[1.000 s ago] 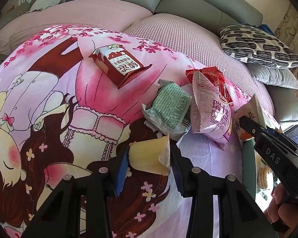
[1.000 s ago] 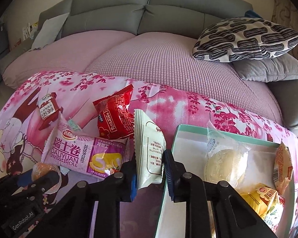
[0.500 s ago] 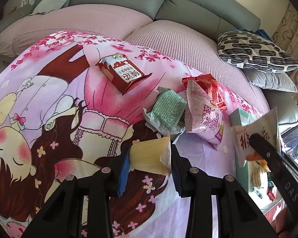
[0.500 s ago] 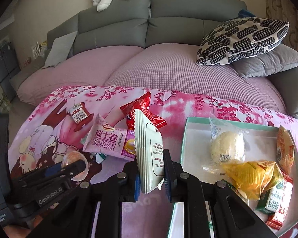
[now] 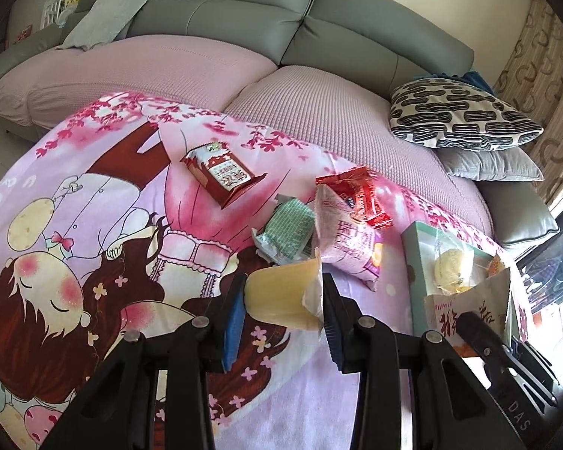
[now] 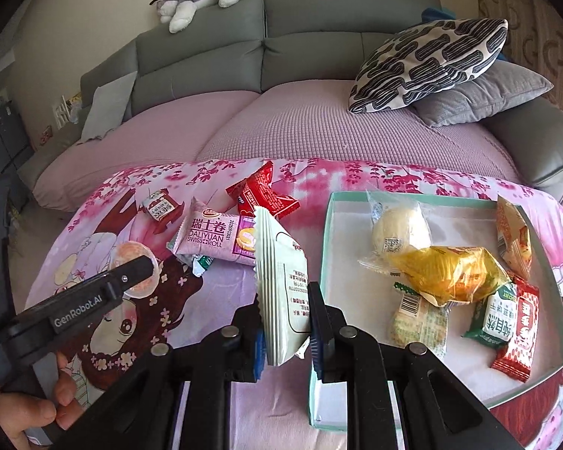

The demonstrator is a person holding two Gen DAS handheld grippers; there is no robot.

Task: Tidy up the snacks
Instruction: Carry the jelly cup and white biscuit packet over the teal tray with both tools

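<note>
Low in the centre of the left wrist view, the left gripper (image 5: 283, 302) clamps one yellow jelly cup (image 5: 283, 294) between its two pads. At the bottom centre of the right wrist view, the right gripper (image 6: 284, 322) pinches one white snack packet (image 6: 281, 285) upright, just left of the teal box (image 6: 321, 255).

Four packets lie loose on the pink cartoon blanket (image 6: 221, 296), upper left of that frame: one pink Swiss roll pack (image 6: 216, 238), one red wrapper (image 6: 261, 193) behind it, one small red-and-white pack (image 6: 158, 207) further left, and one green packet (image 5: 287, 230) partly under the Swiss roll.

The box, at right, holds six snacks: a clear-wrapped bun (image 6: 399, 230), a yellow bag (image 6: 450, 273), an orange pack (image 6: 514, 238) against the right wall, a pale biscuit pack (image 6: 418, 318), a green-and-white pack (image 6: 497, 315) and a red bar (image 6: 518, 337).
</note>
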